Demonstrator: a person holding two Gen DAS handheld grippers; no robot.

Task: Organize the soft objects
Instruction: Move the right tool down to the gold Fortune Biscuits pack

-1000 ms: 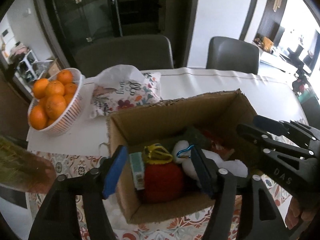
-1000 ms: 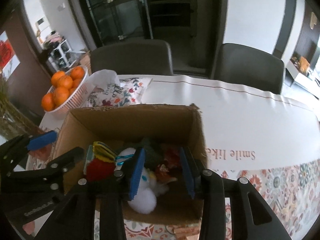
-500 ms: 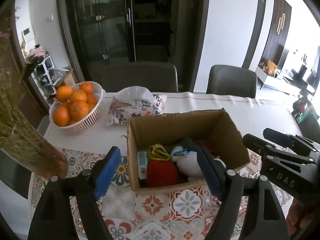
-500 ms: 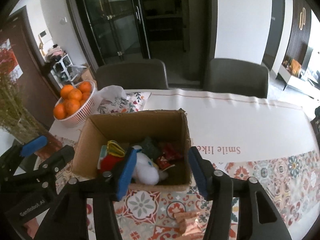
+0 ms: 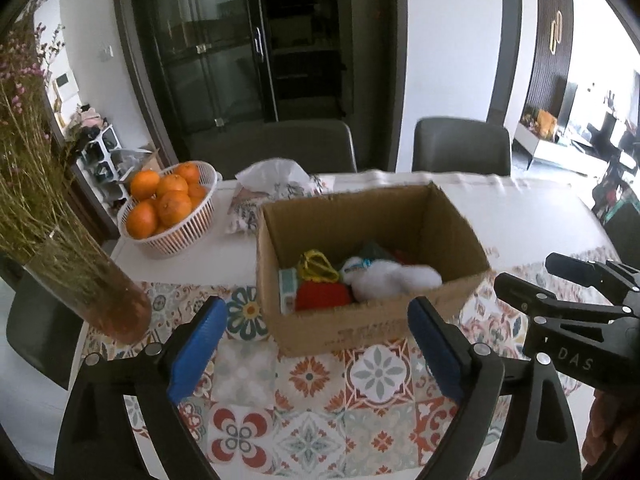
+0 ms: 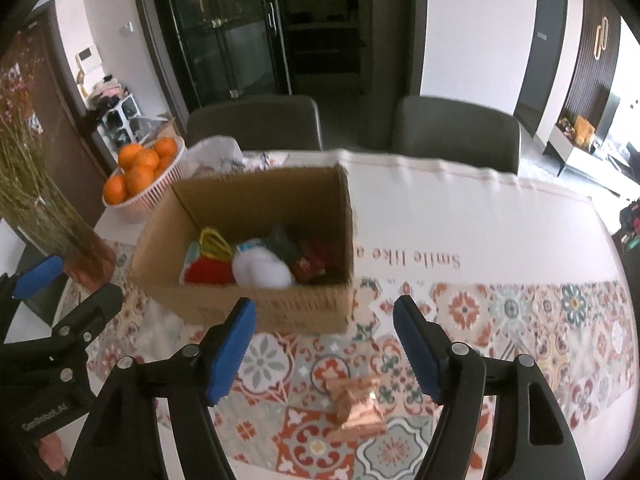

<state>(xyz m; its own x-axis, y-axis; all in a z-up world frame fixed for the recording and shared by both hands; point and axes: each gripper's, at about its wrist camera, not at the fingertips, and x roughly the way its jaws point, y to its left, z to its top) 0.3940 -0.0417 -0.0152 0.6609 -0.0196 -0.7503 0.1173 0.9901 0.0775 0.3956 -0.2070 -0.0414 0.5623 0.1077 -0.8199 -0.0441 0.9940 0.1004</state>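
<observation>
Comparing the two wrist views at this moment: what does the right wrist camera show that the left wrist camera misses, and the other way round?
Only the right wrist view shows the crumpled copper-coloured wrapper lying on the patterned tablecloth below the right gripper, and the "Smile like" lettering. Only the left wrist view shows the left gripper with both fingers apart and nothing between them. Both show the cardboard box holding a white plush and a red soft item, plus the basket of oranges.

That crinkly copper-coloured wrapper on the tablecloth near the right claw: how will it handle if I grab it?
The copper wrapper looks thin, creased foil: probably very light and crushable. It lies nearly flat on the tablecloth, so pads may skid over it.
</observation>
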